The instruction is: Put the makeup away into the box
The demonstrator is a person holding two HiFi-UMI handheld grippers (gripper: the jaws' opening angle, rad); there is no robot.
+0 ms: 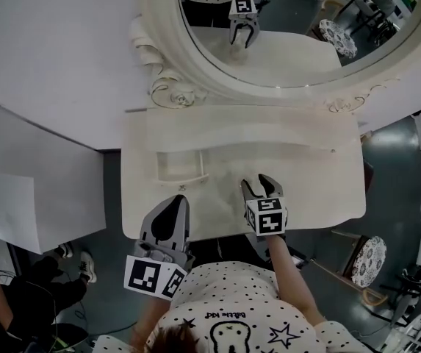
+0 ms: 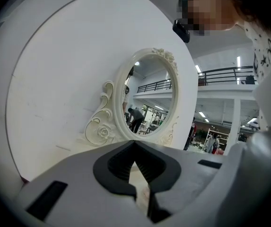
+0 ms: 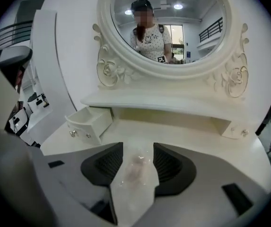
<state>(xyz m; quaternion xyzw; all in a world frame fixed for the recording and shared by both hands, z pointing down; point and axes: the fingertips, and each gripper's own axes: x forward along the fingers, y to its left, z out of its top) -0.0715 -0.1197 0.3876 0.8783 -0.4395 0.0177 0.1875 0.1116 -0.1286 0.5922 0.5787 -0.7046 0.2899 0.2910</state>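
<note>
The makeup [image 3: 134, 167], a small clear piece with a pinkish smudge inside, lies flat on the bench [image 3: 192, 131], to the right of the drawer [image 3: 89, 122] and nearer to us than it. It sits between the two jaws of our right tongs [image 3: 137, 148]. The jaws stand wide apart with bare bench showing on either side of the piece, and neither pad presses on it. In the head view the right tongs [image 1: 257, 184] point away from us and down at the bench [image 1: 320, 182], a little right of the drawer [image 1: 181, 169]. We cannot pick out the makeup itself there.

The drawer is pulled out, open at the top, with two small knobs on its front.

Our left tongs [image 1: 181, 199] hover just in front of the drawer, over the near edge of the bench. In the left gripper view their [image 2: 134, 144] tips meet, so they are together with nothing in them.

Behind the drawer and to its right rises the oval mirror [image 1: 291, 57] in a carved white frame. A low shelf [image 3: 163, 103] runs under the mirror [image 3: 166, 27], level with the top of the drawer. The glass reflects a pair of tongs and our dotted shirt.
</note>
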